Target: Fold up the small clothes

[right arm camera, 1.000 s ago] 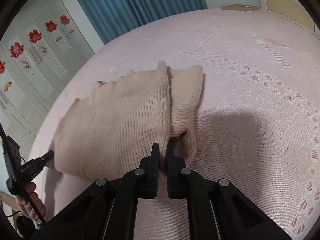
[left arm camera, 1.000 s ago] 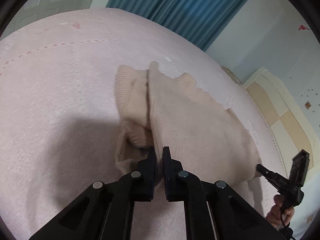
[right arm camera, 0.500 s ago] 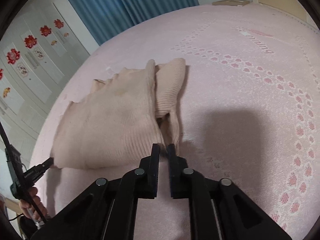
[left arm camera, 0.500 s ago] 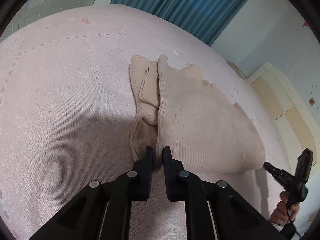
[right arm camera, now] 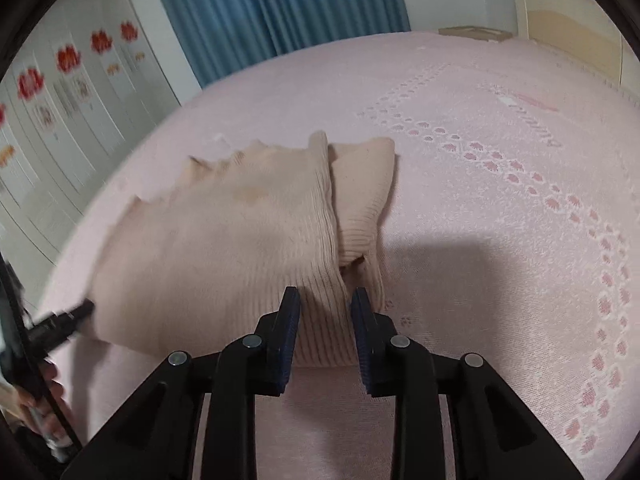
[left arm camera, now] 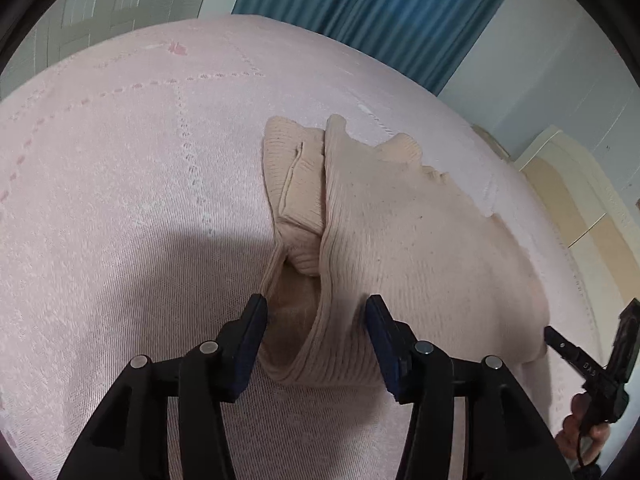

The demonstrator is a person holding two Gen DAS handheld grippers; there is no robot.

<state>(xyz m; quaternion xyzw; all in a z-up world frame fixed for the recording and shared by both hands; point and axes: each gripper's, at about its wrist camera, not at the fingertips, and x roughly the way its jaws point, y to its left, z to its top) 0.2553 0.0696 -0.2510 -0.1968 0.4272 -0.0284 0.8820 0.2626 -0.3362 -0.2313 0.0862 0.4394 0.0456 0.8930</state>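
Both jaws spread wide, left gripper (left arm camera: 316, 312) and right gripper (right arm camera: 325, 304) straddling the folded sweater's (left arm camera: 420, 248) near hem on the bedspread (left arm camera: 120, 200), apparently releasing it flat.

The folded sweater (left arm camera: 400, 248) lay on the bedspread (left arm camera: 120, 200), its tucked sleeve (left arm camera: 298, 184) at about nine o'clock of the main fold. The left gripper (left arm camera: 316, 320) sat at six o'clock of the sweater, jaws apart on either side of its near hem. In the right wrist view the right gripper (right arm camera: 325, 312) straddled the near hem likewise — the sleeve (right arm camera: 362, 188) lay at three o'clock. The curtain (right arm camera: 276, 4) hung behind the bed, at twelve o'clock.
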